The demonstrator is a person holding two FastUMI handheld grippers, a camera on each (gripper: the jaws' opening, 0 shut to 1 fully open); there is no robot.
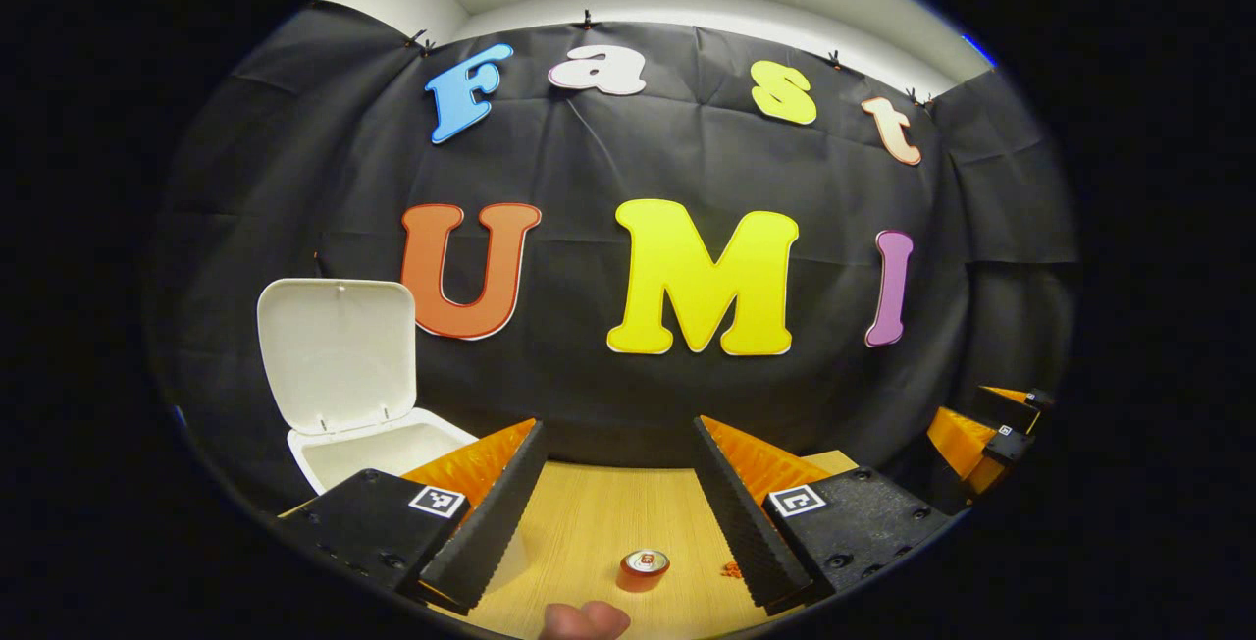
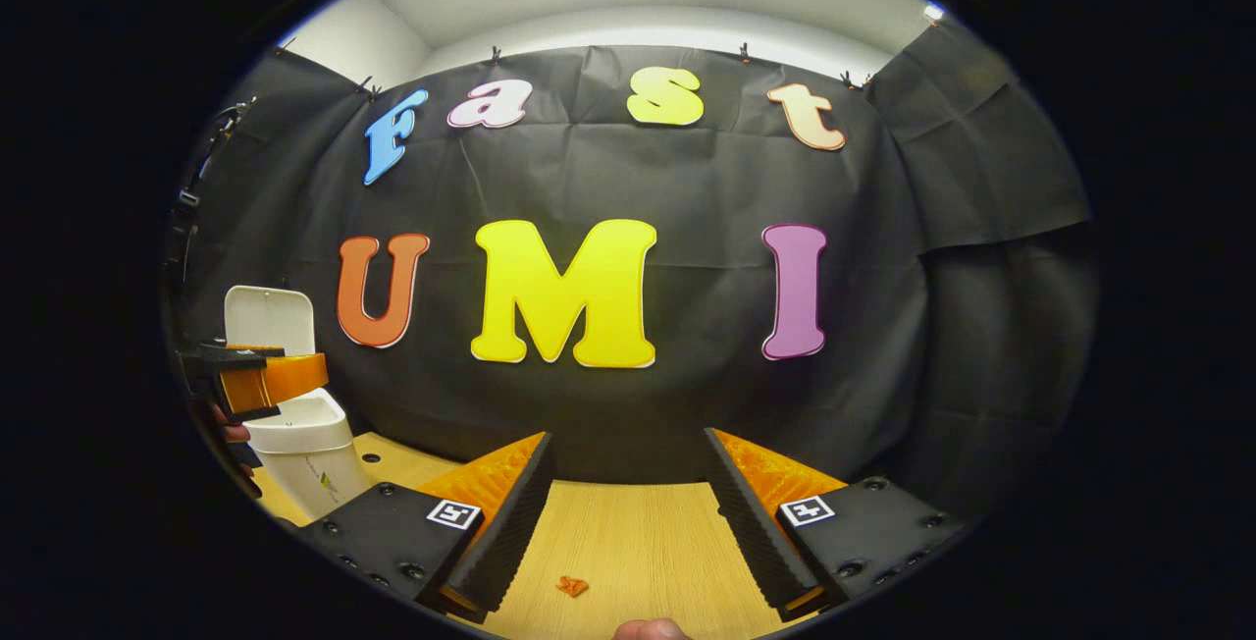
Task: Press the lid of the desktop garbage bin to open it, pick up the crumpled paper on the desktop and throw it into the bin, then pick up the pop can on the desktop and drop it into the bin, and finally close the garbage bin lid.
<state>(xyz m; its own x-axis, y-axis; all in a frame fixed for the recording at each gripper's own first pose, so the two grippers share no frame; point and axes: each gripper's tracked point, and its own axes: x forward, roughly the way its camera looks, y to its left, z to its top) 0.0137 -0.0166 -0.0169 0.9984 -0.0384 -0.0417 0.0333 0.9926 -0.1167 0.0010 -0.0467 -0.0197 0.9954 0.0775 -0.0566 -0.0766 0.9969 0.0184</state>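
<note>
One container matters to us, the white bin (image 1: 378, 449), standing at the far left of the wooden desktop (image 1: 599, 522) against the black cloth wall (image 1: 628, 404). Its lid (image 1: 339, 350) is raised, hinged back and nearly upright, with the pale underside facing us. We can see the rim and a strip of the inner wall, but what lies inside is hidden from both cameras. In the right gripper view the bin (image 2: 304, 453) shows its full body with a faint mark low on the side, too small for us to make out.

We find the left gripper (image 1: 616, 507) with its fingers spread wide and nothing between them; its left finger covers the bin's near corner. The right gripper (image 2: 623, 522) is likewise wide apart and empty. In the right gripper view the left gripper (image 2: 255, 375) appears at the left edge, in front of the bin and its lid, cut off by the edge of view.

We see the pop can (image 1: 644, 569) upright on the desktop between the left gripper's fingers but apart from them: red-orange sides, silvery top. A small orange scrap (image 1: 731, 569) lies just right of it.
</note>
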